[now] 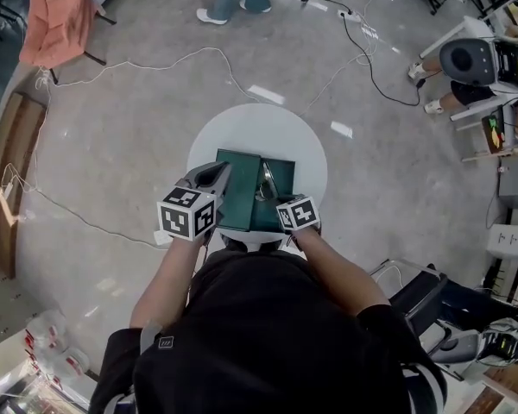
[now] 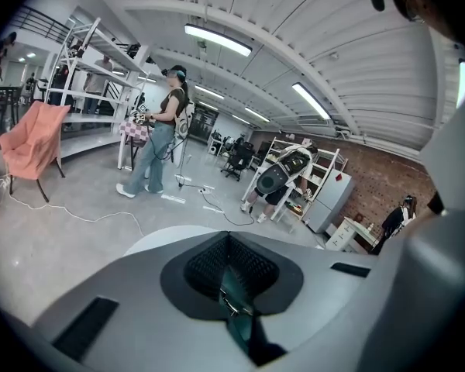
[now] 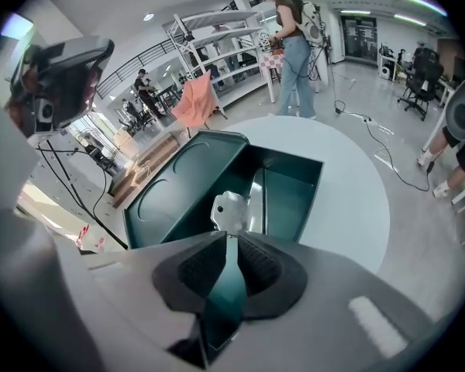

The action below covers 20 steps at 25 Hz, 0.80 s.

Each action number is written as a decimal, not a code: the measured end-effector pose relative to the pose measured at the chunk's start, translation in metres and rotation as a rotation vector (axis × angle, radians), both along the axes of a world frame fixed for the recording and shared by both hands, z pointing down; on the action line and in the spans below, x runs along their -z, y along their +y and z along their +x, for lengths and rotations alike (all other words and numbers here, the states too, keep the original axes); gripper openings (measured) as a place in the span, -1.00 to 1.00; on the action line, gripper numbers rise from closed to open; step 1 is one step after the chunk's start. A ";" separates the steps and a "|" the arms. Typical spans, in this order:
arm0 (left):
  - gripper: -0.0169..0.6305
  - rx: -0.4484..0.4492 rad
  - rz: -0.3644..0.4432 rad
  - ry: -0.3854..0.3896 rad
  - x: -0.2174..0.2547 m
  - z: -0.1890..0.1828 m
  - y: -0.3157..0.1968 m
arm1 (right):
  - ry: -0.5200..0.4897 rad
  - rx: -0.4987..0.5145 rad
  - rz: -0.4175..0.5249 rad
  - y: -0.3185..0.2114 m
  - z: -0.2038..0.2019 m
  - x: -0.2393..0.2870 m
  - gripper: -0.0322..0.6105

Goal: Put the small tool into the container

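Currently, the small tool (image 3: 229, 210) is a silver metal piece with a hole in it. It projects from the tips of my right claw (image 3: 227, 236), whose jaws are closed on its near end. The tool hangs over the open compartment of the container (image 3: 291, 192), close to the inner wall and the edge of the lid (image 3: 178, 184). From the head view, the tool (image 1: 266, 182) shows as a bright loop above the middle of the container (image 1: 281, 169). The right claw (image 1: 274, 198) reaches in from the near edge.

The container is dark green and rectangular. Its lid (image 1: 242, 192) is folded open to the left. My left claw (image 2: 229, 237) has its jaws closed. A green strip with a small metal fitting sits between the pads, and I read this as the lid edge. In the head view, the left claw (image 1: 224, 169) lies over the near left part of the lid.

The container stands on a round white table (image 1: 242, 128), towards its near side. A pink chair (image 1: 60, 15) stands well apart on the grey floor. White cables (image 1: 155, 63) trail across the floor beyond the table. A person in jeans (image 3: 294, 45) stands further off.
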<state>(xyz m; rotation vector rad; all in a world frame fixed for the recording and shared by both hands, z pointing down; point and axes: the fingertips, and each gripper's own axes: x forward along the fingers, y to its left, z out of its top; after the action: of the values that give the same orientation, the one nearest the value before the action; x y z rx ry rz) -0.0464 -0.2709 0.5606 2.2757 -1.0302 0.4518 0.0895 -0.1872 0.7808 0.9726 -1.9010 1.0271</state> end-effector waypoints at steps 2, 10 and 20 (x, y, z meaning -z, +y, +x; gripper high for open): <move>-0.93 -0.001 0.004 -0.001 0.001 0.001 0.001 | -0.023 -0.042 0.015 -0.005 0.008 0.006 -0.73; -0.93 0.017 0.087 -0.013 0.030 -0.005 -0.026 | -0.140 -0.211 0.157 -0.062 0.051 0.062 -0.74; -0.93 0.002 0.257 -0.045 0.103 0.003 -0.069 | -0.316 -0.302 0.444 -0.139 0.087 0.199 -0.74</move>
<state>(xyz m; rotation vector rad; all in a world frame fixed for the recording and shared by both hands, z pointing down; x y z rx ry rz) -0.0436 -0.3402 0.4572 2.4994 -1.1711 0.3903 0.1768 -0.3266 0.5821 1.4552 -2.3566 0.9899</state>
